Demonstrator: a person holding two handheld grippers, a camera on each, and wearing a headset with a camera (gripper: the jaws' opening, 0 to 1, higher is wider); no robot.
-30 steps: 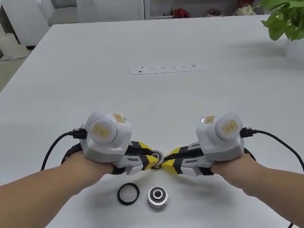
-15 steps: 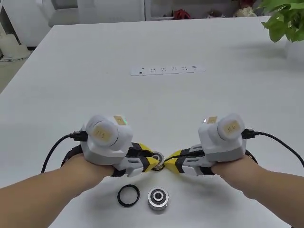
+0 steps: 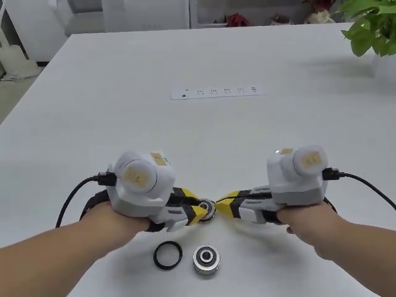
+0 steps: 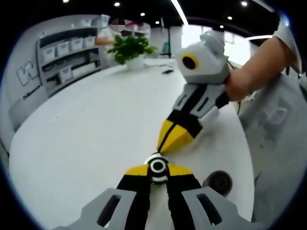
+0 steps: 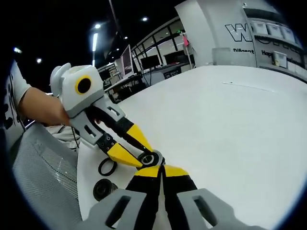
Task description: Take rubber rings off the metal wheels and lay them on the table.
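Under both tools, a big white table. Far ahead of the right tool, by the table's far corner, a green plant. Far ahead of both tools, flat on the table, a long white power strip.

In the head view, left tool and right tool tip to tip, low over the table, each in a hand. Between their yellow tips, a small wheel of metal, up off the table.

In the left gripper view, clenched tight between the two jaws of the left tool, the small wheel, round face to the camera. Just past it, the pointed tip of the right tool, touching the top edge of the small wheel.

In the right gripper view, jaws of the right tool pressed together, tips right against the rim of the small wheel, with the left tool on the wheel's other side. Cannot tell about any rubber pinched there.

Just behind the meeting tips, nearer the person, flat on the table, a second wheel. Just beside it, on the left tool's side and not touching it, a black rubber ring, lying loose and flat.
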